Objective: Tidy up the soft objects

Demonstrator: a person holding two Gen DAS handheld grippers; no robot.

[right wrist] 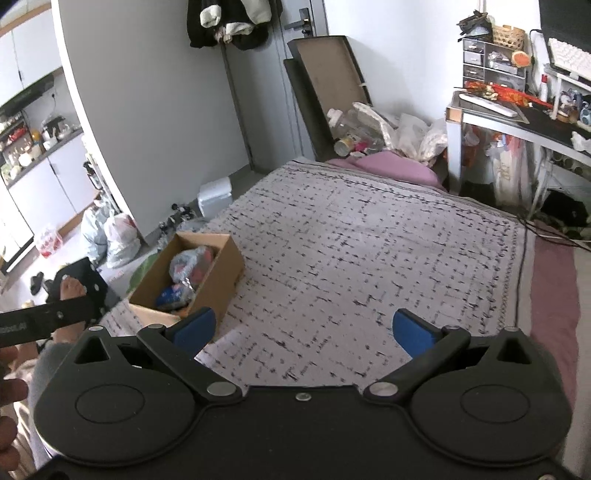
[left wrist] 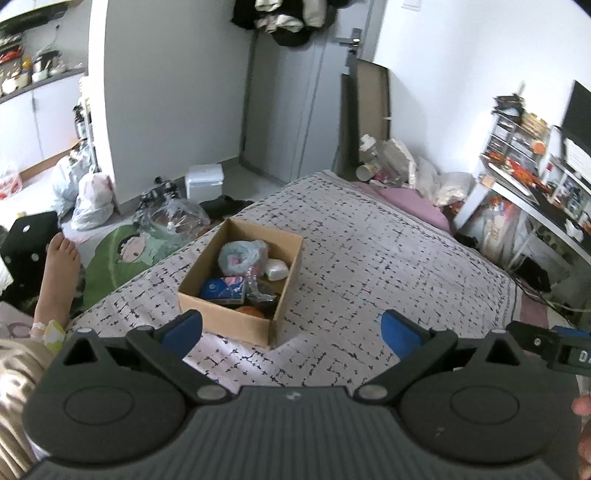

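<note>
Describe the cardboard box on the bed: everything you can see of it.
The cardboard box is plain brown, rectangular and open-topped, with no lid or flaps showing. It sits flat on the patterned bedspread, near the bed's edge on the floor side, turned at an angle to both cameras. Inside are a fluffy pale blue item, a white bundle, a blue packet, crinkled clear plastic and something orange. Neither gripper touches it.

door [left wrist: 295,110] grey, shut | white bin [left wrist: 204,181] on floor | desk [right wrist: 517,122] cluttered | clothes [right wrist: 229,22] hanging
</note>
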